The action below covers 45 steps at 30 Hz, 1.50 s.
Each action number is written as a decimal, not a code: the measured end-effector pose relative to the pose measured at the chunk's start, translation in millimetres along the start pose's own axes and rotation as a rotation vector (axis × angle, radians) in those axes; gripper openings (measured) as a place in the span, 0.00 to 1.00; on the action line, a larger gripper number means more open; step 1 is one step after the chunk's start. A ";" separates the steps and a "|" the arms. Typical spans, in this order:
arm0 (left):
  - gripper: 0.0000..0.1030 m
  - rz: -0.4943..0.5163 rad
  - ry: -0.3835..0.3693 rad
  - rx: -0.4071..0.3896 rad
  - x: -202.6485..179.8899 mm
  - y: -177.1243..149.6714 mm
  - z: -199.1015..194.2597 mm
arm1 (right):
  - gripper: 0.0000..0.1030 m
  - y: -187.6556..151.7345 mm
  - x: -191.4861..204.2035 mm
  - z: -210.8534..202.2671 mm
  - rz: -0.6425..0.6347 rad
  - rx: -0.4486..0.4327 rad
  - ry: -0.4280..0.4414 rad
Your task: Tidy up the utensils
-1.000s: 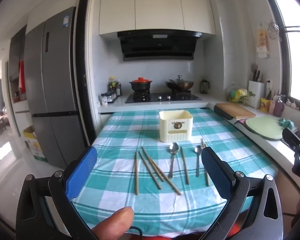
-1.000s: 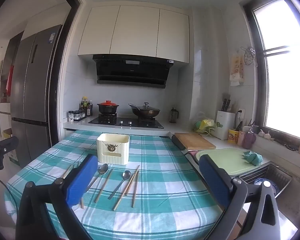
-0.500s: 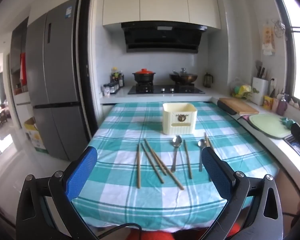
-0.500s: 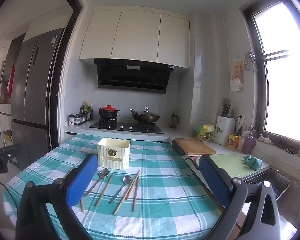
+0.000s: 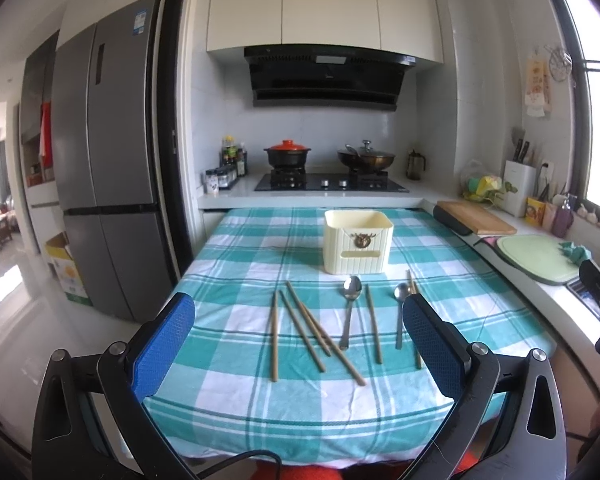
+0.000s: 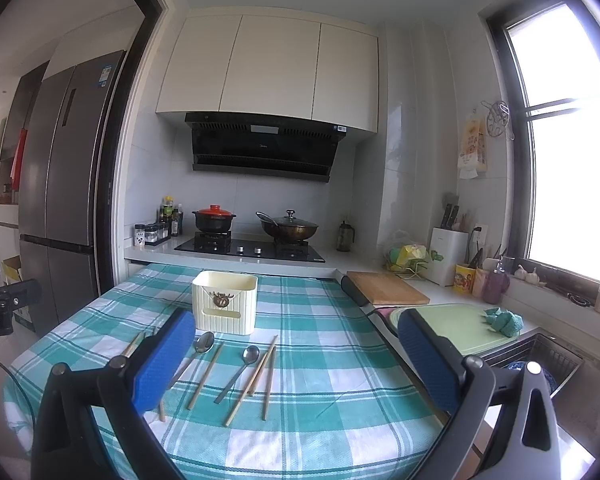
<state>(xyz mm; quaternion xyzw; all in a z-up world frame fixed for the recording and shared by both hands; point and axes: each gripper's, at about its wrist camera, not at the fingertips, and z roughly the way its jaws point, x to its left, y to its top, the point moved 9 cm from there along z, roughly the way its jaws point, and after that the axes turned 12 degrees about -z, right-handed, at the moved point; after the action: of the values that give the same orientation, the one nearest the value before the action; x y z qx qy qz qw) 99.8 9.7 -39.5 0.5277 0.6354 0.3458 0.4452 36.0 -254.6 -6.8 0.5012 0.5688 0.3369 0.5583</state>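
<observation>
- Chopsticks [image 5: 275, 336]: seven wooden ones can be counted lying on the counter [image 5: 480, 304]; the two furthest right are partly hidden behind a blue pad, so an eighth cannot be ruled out.
- Spoons [image 5: 352, 289]: two metal ones, among the chopsticks.
- Utensil holder [image 5: 358, 246]: one, cream-coloured.
- Tongs: two pairs, the left tongs [image 5: 296, 312] and the right tongs [image 6: 294, 328], each with two blue pads.
- Pans on the stove: two, a black pot with a red lid [image 5: 286, 154] and a wok with a glass lid [image 5: 366, 158].
- Cutting boards: two, a wooden board [image 5: 476, 218] and a pale green board [image 5: 534, 254].
</observation>
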 end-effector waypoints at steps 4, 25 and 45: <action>1.00 0.004 -0.004 -0.002 -2.1 1.2 -0.2 | 1.00 -2.0 -1.3 0.5 0.003 0.001 -0.001; 1.00 0.003 0.002 -0.014 -2.4 -0.8 -0.8 | 1.00 -6.2 -7.7 -2.2 0.011 -0.009 -0.016; 1.00 -0.006 0.013 -0.023 1.6 3.0 1.4 | 1.00 -7.0 -6.7 2.7 0.023 0.003 -0.028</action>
<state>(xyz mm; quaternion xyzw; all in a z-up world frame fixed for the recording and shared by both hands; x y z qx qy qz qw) 102.0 11.8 -37.6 0.5186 0.6358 0.3551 0.4481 36.4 -263.3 -11.8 0.5132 0.5556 0.3356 0.5615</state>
